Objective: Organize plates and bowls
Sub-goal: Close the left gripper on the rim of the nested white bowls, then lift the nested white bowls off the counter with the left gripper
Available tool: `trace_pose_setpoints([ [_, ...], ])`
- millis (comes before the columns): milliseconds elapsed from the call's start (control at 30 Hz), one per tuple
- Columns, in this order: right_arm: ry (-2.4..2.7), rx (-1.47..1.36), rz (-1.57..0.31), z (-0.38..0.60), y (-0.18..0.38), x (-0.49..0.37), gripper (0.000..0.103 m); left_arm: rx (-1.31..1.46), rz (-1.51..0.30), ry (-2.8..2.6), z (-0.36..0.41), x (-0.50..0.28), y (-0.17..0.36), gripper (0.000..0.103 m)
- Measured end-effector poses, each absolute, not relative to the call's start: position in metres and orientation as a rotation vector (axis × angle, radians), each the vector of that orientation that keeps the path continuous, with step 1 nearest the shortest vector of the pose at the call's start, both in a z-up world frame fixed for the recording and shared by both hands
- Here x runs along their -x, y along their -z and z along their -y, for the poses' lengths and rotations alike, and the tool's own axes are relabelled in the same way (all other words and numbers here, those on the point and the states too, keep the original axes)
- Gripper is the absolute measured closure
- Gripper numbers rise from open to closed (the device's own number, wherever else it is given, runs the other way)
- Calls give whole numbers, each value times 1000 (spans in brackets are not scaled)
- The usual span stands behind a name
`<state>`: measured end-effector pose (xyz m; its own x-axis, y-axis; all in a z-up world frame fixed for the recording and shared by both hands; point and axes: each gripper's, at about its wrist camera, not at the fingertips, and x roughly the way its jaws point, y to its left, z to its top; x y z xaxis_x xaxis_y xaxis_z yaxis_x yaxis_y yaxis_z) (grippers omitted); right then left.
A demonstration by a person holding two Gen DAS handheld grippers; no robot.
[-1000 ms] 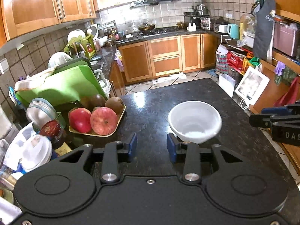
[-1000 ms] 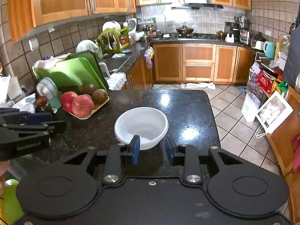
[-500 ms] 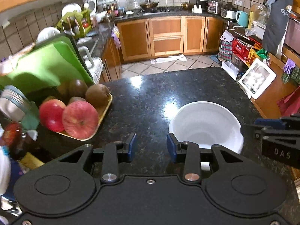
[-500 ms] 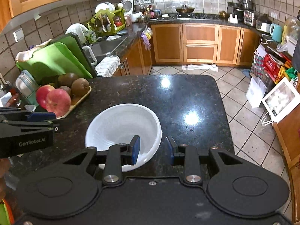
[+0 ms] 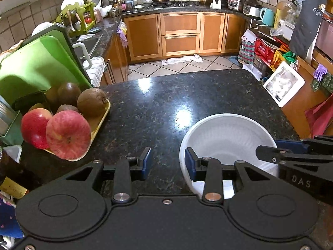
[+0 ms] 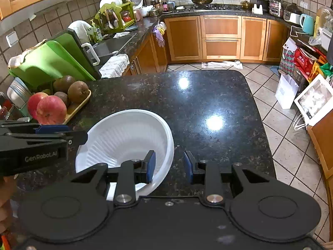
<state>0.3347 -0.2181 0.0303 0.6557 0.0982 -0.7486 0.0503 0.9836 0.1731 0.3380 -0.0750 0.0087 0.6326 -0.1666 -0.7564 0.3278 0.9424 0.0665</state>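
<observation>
A white ribbed plastic bowl (image 5: 226, 139) stands on the black granite counter (image 5: 166, 95); it also shows in the right wrist view (image 6: 127, 137). My left gripper (image 5: 167, 162) is open, its right finger inside the bowl's left rim and its left finger outside over the counter. My right gripper (image 6: 169, 165) is open and straddles the bowl's right rim, left finger inside, right finger outside. Each gripper shows from the side in the other's view: the right one (image 5: 295, 152), the left one (image 6: 41, 135).
A yellow tray (image 5: 100, 120) with apples (image 5: 67, 137) and kiwis (image 5: 91, 102) sits at the counter's left. Green cutting boards (image 5: 37, 66) lean behind it. Metal plates (image 6: 16, 93) stand at far left. The counter drops off to tiled floor (image 6: 285, 129) on the right.
Both grippers have moved forward and down onto the bowl; each now has one finger inside its rim. The jaws stay open.
</observation>
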Motion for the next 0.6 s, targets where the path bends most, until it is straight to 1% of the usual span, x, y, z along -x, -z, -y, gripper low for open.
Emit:
trace_pose_setpoints([
  [267, -25, -182, -876, 218, -26, -340, 72, -217, -858, 305, 78, -344, -3, 56],
  [333, -27, -181, -877, 217, -25, -340, 75, -230, -857, 305, 81, -343, -2, 56],
  [600, -30, -167, -875, 214, -25, -340, 80, -252, -874, 310, 87, -346, 5, 57],
])
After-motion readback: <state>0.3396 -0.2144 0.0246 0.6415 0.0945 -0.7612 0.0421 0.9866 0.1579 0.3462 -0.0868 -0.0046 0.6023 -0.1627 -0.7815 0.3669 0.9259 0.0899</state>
